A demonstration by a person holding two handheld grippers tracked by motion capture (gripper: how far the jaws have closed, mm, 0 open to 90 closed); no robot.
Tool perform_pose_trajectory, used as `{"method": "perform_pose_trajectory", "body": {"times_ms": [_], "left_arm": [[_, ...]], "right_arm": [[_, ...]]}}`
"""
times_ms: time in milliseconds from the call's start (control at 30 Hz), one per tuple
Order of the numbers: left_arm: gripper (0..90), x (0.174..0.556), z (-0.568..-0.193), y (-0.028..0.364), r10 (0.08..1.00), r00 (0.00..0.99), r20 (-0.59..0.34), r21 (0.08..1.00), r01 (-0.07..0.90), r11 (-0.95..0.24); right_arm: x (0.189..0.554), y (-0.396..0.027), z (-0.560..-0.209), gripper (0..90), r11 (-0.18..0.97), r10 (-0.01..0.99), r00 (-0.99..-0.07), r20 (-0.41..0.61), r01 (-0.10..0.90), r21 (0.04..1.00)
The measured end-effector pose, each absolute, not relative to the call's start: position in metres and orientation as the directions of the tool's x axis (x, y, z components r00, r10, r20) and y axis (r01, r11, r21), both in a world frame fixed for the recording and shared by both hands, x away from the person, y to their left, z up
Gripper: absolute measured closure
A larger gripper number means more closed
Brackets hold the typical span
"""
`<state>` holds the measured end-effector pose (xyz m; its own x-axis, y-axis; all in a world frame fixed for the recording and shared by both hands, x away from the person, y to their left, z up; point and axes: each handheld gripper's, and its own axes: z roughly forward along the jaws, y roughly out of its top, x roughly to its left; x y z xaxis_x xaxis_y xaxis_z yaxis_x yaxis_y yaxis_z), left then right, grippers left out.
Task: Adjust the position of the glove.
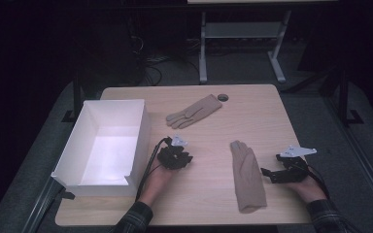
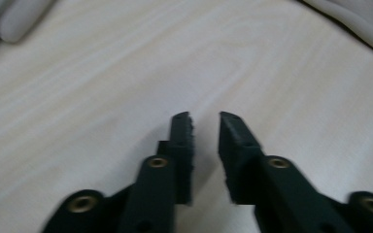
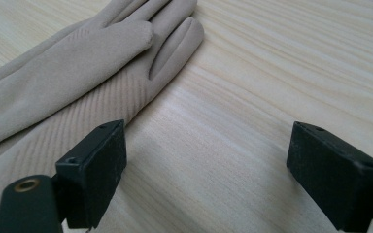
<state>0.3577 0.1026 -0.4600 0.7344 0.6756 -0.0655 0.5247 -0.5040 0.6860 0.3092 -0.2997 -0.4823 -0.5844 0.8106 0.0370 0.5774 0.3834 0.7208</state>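
No readable text, label, brand, number or sign anywhere I look. Nothing printed on what lies before me, nothing on what I hold.

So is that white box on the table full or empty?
Empty. The high view looks straight into the white box and shows bare floor and walls; both gloves lie outside on the table.
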Motion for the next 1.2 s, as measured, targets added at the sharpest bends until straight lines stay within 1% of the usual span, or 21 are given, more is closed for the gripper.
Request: {"method": "perform_pose_trajectory", "body": {"times_ms": [100, 267, 333, 700, 967, 1200], "left_arm": [[89.6, 0.369, -0.456, 0.101, 0.697, 0.716, -0.031, 0.686, 0.523, -0.507], [89.7, 0.392, -0.453, 0.099, 0.724, 0.69, -0.017, 0.705, 0.522, -0.48], [89.7, 0.401, -0.452, 0.098, 0.73, 0.683, 0.009, 0.702, 0.516, -0.491], [89.8, 0.446, -0.444, 0.098, 0.766, 0.64, 0.054, 0.719, 0.508, -0.475], [89.8, 0.466, -0.446, 0.095, 0.776, 0.623, 0.094, 0.712, 0.503, -0.49], [89.8, 0.478, -0.457, 0.098, 0.794, 0.603, 0.083, 0.708, 0.525, -0.472]], "right_arm": [[0.309, -0.3, -0.482, 13.9, 0.383, 0.811, -0.583, 0.036, 0.577, 0.721], [0.309, -0.3, -0.482, 13.9, 0.384, 0.811, -0.584, 0.036, 0.577, 0.721], [0.309, -0.3, -0.482, 13.9, 0.384, 0.811, -0.584, 0.036, 0.577, 0.721], [0.309, -0.3, -0.482, 13.9, 0.382, 0.812, -0.583, 0.037, 0.578, 0.721], [0.31, -0.3, -0.482, 13.9, 0.383, 0.812, -0.583, 0.037, 0.578, 0.721], [0.31, -0.299, -0.482, 13.9, 0.381, 0.812, -0.583, 0.038, 0.578, 0.721]]}}
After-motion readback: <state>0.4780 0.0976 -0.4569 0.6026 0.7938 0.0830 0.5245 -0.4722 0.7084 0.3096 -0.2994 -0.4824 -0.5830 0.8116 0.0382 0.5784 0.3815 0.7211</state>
